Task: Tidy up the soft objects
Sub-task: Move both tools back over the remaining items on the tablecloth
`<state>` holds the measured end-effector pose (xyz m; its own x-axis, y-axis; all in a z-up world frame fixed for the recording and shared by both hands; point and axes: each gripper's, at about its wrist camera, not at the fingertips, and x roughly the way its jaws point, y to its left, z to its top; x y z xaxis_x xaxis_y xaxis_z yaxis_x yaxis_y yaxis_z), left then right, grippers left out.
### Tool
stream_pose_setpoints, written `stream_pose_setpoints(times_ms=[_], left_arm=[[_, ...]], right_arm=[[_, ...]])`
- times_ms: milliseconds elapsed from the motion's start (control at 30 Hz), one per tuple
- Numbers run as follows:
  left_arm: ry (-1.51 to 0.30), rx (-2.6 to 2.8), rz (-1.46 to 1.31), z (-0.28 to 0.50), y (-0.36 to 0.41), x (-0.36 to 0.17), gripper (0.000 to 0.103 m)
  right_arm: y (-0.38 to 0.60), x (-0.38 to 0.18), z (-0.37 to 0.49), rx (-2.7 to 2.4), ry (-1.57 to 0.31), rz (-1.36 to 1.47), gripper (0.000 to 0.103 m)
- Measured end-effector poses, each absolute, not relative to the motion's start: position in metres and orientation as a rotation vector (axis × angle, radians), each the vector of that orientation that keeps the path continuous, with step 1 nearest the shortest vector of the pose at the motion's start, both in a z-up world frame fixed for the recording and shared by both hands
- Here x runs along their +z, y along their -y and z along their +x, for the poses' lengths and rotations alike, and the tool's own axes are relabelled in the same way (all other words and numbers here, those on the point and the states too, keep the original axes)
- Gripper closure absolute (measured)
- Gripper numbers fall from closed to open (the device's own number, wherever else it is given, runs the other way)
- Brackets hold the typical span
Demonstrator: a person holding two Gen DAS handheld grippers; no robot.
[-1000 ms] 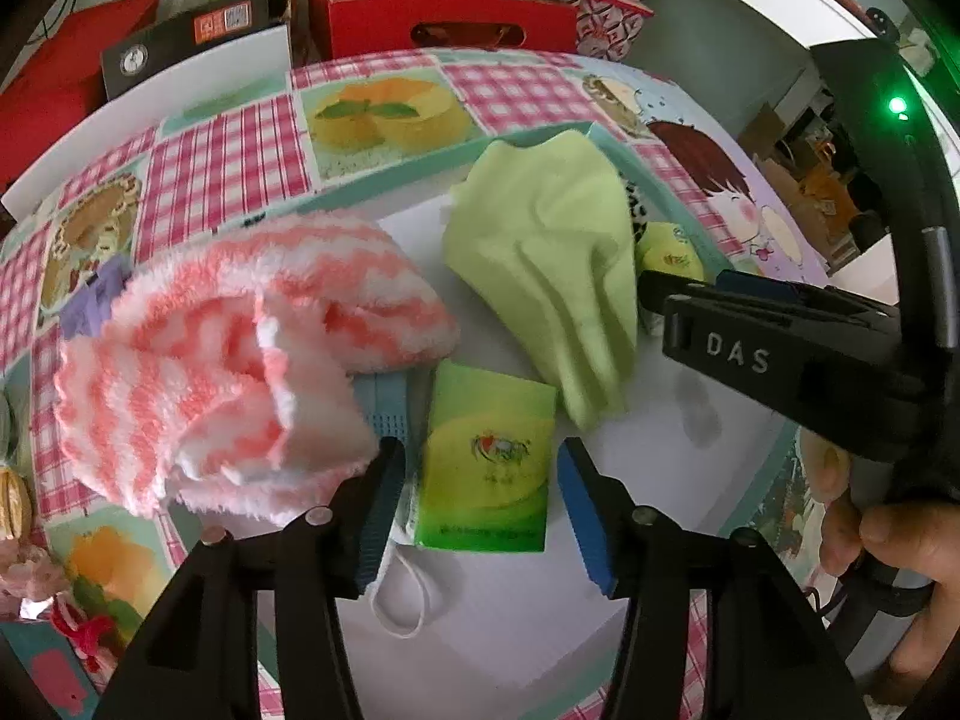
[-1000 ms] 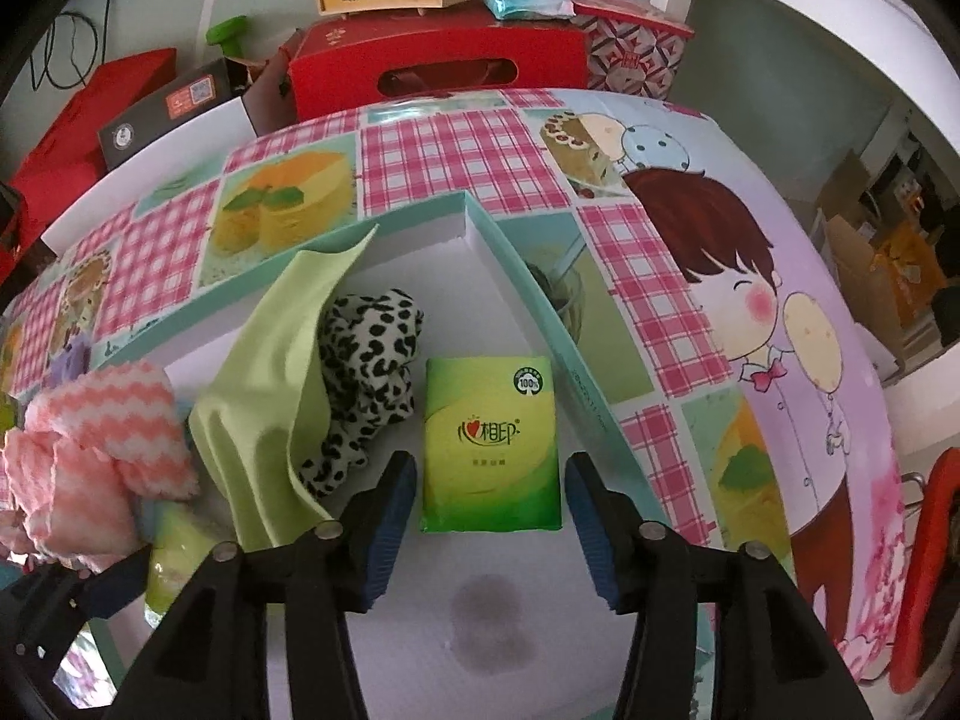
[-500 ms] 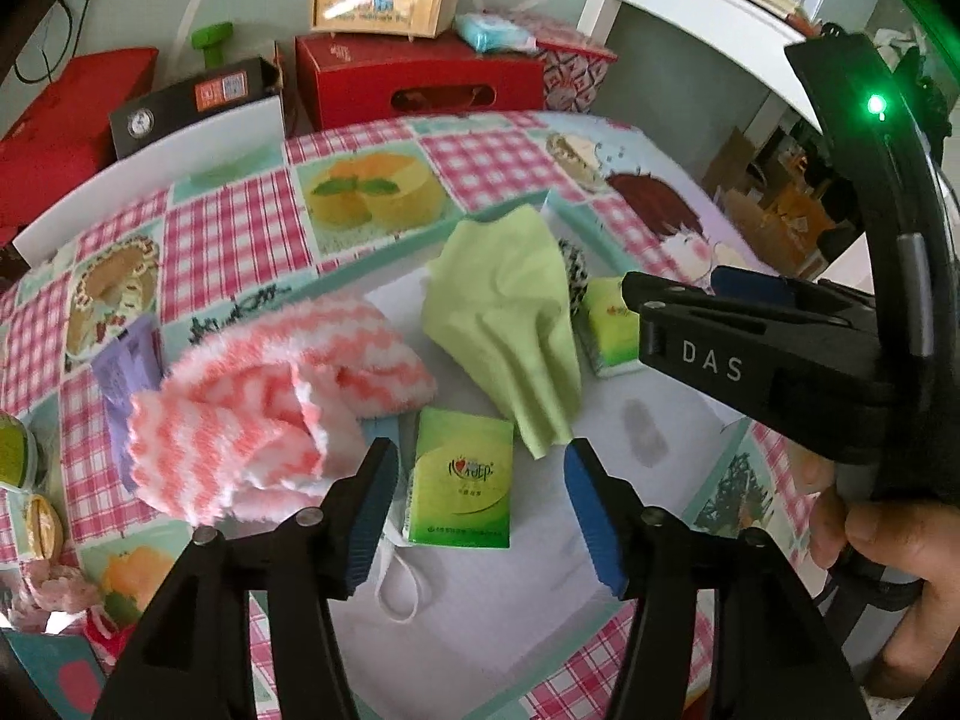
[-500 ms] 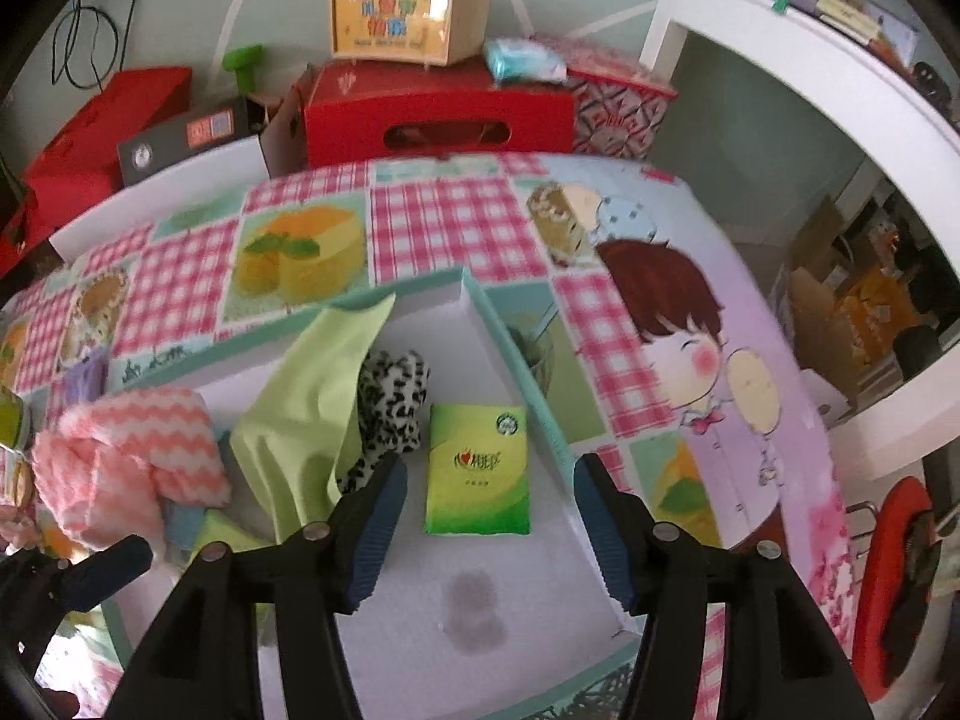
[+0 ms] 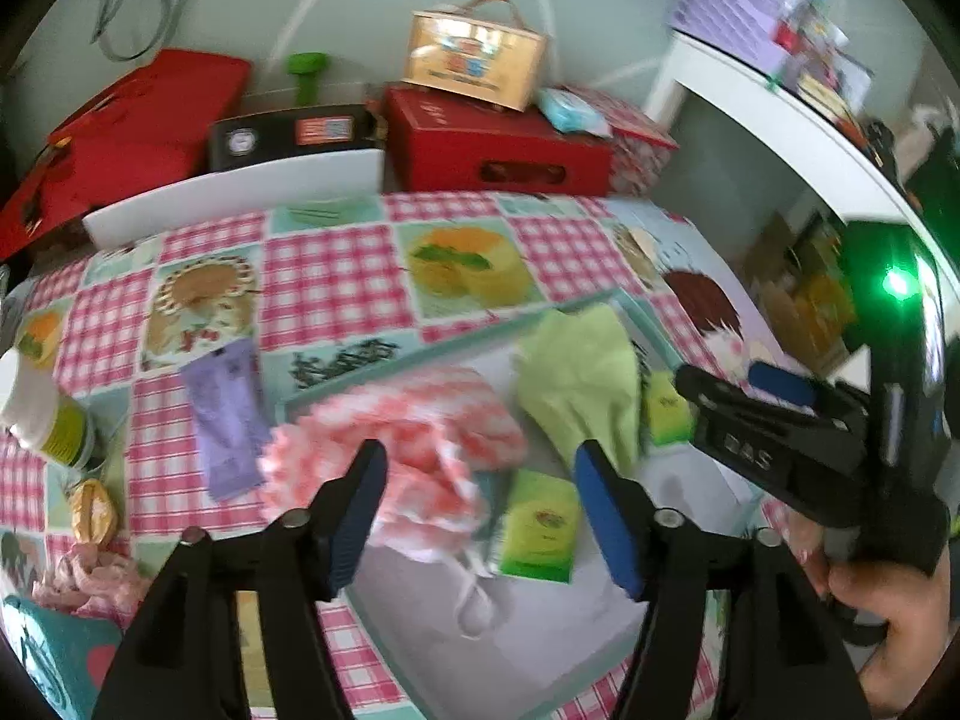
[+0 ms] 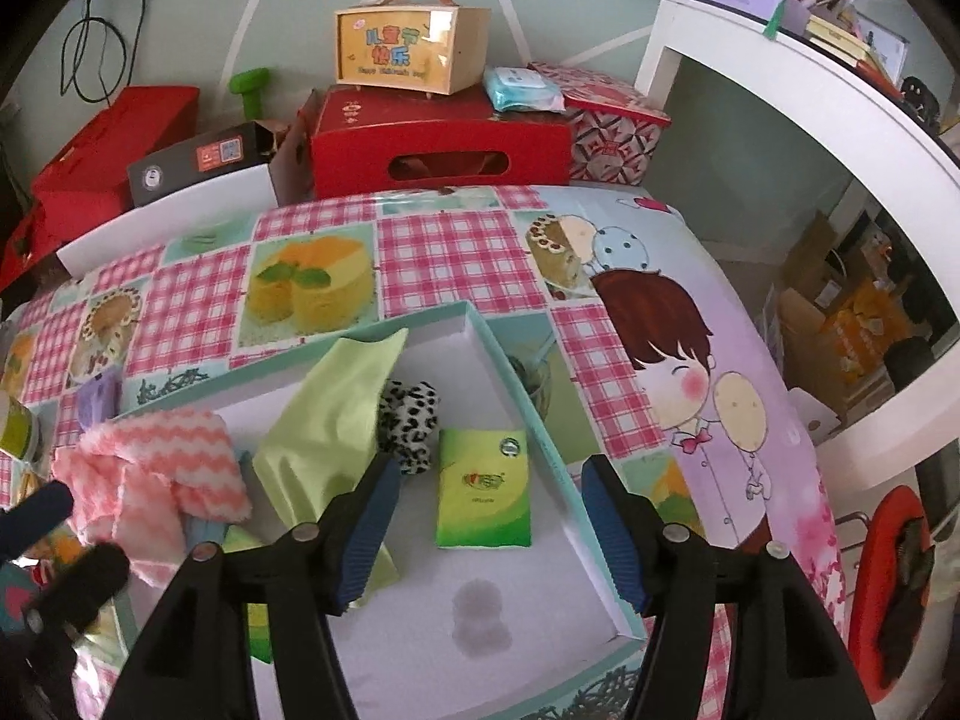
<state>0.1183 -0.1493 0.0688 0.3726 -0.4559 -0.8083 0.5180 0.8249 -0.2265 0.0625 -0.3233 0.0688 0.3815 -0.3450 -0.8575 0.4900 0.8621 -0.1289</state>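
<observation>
Both grippers are pulling up and back from the shallow white tray (image 6: 543, 438), so more of the checkered tablecloth (image 6: 444, 252) and the red boxes (image 6: 438, 138) at the far edge is showing than a second ago. The left gripper (image 5: 480, 507) is hanging above the near left part of the tray, its blue-padded fingers (image 5: 606, 519) spread wide and holding nothing; the left view is blurring with motion. The right gripper (image 6: 486, 531) is hovering over the near right part of the tray, its jaws likewise gaping wide and empty. Inside the tray, the pink-and-white striped towel (image 6: 156, 474) is lying bunched at the left, partly over a white face mask (image 5: 474, 594) whose ear loop is trailing toward the near side. The pale green cloth (image 6: 324, 438) is draping in the middle, touching a leopard-print plush piece (image 6: 411, 426) just to its right. One green tissue pack (image 6: 483, 489) is lying flat near the tray's right wall, and another green tissue packet (image 5: 540, 528) is sitting near the towel. A purple sachet (image 5: 225, 420) is resting on the tablecloth left of the tray.
</observation>
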Motion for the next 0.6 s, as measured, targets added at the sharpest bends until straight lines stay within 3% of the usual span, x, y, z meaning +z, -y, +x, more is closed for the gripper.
stream_pose_setpoints(times_ms=[100, 167, 267, 333, 433, 600], left_arm=[[-1.002, -0.571, 0.026, 0.127, 0.134, 0.071, 0.025], [-0.983, -0.536, -0.005, 0.132, 0.123, 0.074, 0.024], [-0.962, -0.477, -0.052, 0.138, 0.107, 0.075, 0.022], [-0.956, -0.44, -0.067, 0.142, 0.1, 0.073, 0.01], [-0.936, -0.377, -0.087, 0.148, 0.087, 0.071, 0.008], [-0.903, -0.306, -0.138, 0.154, 0.069, 0.068, 0.004]], right_arm=[[0.318, 0.076, 0.064, -0.519, -1.013, 0.156, 0.026], [0.315, 0.08, 0.064, -0.52, -0.991, 0.151, 0.019], [0.313, 0.084, 0.065, -0.519, -0.974, 0.16, 0.016], [0.314, 0.084, 0.066, -0.518, -0.975, 0.168, 0.013], [0.315, 0.082, 0.066, -0.538, -0.982, 0.172, 0.001], [0.316, 0.081, 0.066, -0.535, -0.979, 0.184, 0.0]])
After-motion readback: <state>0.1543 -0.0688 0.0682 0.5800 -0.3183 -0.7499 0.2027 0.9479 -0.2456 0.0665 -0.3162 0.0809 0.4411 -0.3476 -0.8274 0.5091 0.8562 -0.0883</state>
